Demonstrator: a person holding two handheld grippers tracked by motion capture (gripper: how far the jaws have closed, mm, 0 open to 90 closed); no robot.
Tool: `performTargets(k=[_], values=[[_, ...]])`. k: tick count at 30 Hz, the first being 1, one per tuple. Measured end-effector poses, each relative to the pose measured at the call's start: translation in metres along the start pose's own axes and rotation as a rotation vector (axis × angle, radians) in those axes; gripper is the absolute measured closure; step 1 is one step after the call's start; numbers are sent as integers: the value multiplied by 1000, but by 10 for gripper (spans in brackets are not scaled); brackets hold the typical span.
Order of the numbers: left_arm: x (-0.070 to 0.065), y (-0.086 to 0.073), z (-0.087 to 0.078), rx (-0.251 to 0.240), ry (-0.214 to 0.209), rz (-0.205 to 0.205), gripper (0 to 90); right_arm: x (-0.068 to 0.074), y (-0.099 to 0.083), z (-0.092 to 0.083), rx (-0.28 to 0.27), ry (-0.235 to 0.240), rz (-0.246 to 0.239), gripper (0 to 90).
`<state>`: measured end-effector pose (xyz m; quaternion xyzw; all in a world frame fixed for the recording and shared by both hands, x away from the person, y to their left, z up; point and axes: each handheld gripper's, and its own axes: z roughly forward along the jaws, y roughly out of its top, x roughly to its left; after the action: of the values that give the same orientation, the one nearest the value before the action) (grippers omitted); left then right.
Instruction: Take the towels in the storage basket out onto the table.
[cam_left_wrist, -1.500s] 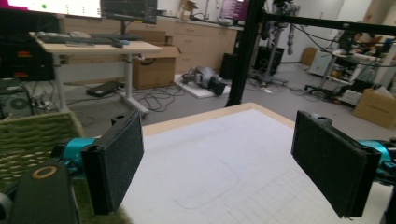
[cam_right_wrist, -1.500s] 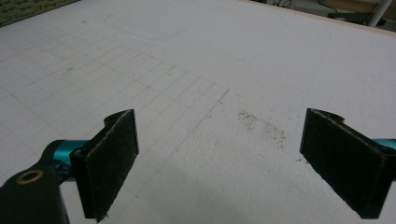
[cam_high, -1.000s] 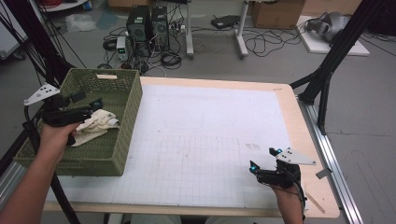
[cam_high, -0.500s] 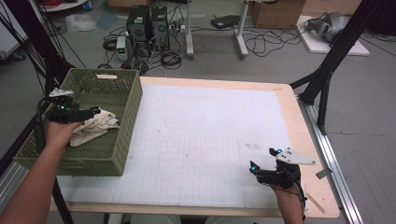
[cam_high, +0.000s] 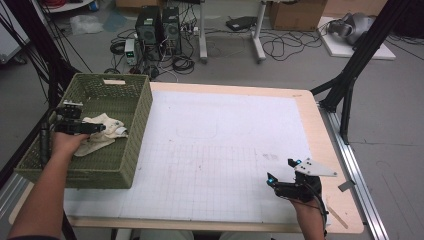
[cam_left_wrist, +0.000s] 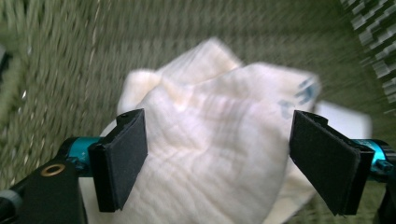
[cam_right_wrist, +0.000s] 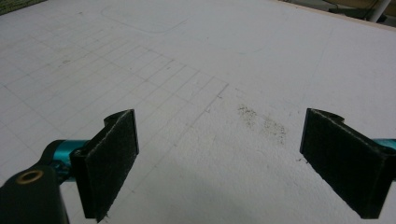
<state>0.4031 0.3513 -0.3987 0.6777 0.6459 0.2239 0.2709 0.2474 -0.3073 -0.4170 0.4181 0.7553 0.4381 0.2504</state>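
Left claw (cam_high: 102, 128): travelling down the green basket (cam_high: 131, 150) toward the person, now sitting lower over the crumpled white cloth (cam_high: 102, 131), jaws spread wide either side of it.

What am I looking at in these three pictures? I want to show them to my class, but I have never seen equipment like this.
There is no robot here: a person holds a hand tool with a two-jawed claw in each hand. The wide picture comes from a camera fixed above the table. It shows the left claw reaching into a green basket at the table's left edge, and the right claw resting low over the white gridded mat.

The other two pictures come from small cameras riding on the claws, looking out between the black jaws. The left one shows a crumpled cream cloth lying in the basket, between open jaws that have not closed on it. The right one shows open jaws above the bare mat. Nothing is held.
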Motion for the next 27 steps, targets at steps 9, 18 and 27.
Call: performTargets(k=[9, 18, 27], values=[[1, -2, 22, 137, 0, 11, 144, -3, -2, -1, 3, -5, 5, 109], [-9, -4, 27, 169, 39, 118, 71, -2, -3, 2, 13, 7, -2, 109], [-10, 0, 16, 153, 81, 170, 677, -8, -5, 2, 20, 10, 23, 109]])
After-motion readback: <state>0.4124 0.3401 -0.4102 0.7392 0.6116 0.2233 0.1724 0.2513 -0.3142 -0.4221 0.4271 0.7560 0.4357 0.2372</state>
